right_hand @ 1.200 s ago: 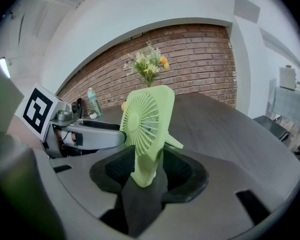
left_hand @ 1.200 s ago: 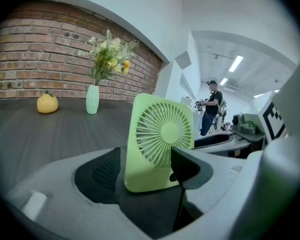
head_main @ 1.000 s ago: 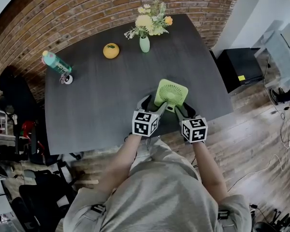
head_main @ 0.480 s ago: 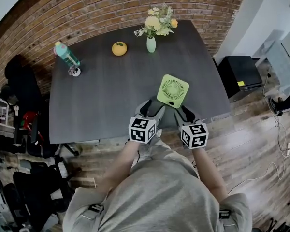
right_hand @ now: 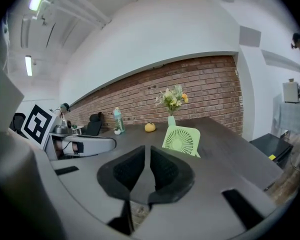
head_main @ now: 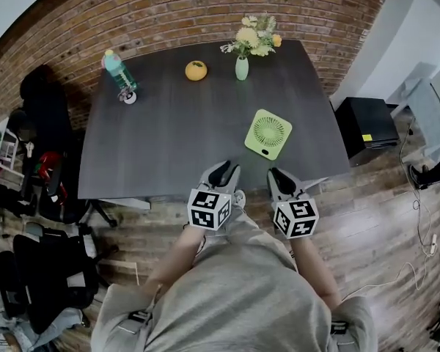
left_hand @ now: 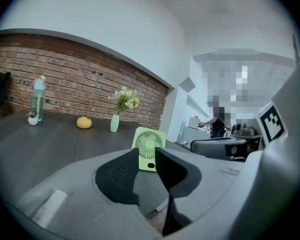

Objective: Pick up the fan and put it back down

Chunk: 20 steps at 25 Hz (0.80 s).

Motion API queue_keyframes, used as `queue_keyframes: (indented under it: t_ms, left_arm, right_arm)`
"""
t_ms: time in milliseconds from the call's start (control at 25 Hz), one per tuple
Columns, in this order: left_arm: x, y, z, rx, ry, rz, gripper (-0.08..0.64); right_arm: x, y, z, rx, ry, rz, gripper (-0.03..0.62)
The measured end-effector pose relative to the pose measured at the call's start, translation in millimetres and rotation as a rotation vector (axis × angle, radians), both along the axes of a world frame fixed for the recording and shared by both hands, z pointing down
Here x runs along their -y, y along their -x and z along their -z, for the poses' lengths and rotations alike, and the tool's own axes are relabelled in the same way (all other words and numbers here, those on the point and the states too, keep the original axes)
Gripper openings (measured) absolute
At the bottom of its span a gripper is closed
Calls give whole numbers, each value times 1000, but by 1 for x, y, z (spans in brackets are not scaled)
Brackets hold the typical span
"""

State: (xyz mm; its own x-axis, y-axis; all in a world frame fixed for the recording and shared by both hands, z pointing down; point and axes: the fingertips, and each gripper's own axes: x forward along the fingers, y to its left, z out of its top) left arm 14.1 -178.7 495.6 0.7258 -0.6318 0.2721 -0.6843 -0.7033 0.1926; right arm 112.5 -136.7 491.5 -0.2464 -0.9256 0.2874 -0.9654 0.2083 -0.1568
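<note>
Head view: the pale green square plastic fan stands free on the dark grey desk, near the desk's front edge; the left gripper and right gripper hang just off that edge, so pick-up and set-down both look finished.

Left gripper view: its fingers have just been closing; a narrow gap remains, nothing between.

Right gripper view: its fingers, likewise closing, stand nearly together, empty; no brand or lettering is legible anywhere.

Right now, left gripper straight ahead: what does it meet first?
Likely the green fan, seen through the gap of the left gripper's jaws, which have just been closing on nothing. Depth unclear.
</note>
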Motion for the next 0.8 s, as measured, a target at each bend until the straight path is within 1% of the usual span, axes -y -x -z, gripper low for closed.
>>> queue_keyframes:
  t_ms: [120, 280, 480, 800]
  left_arm:
    - [-15, 13, 8, -4, -9, 17, 71]
    - [-31, 28, 12, -1, -16, 32, 48]
    - [-49, 38, 14, 0, -16, 44, 37]
    - [-59, 42, 16, -15, -9, 27, 32]
  right_arm:
    - [-12, 8, 7, 2, -16, 14, 24]
    - [-22, 18, 13, 2, -33, 34, 10]
    - [-34, 25, 18, 4, -51, 50, 3]
    - [-40, 30, 20, 23, -56, 43, 3]
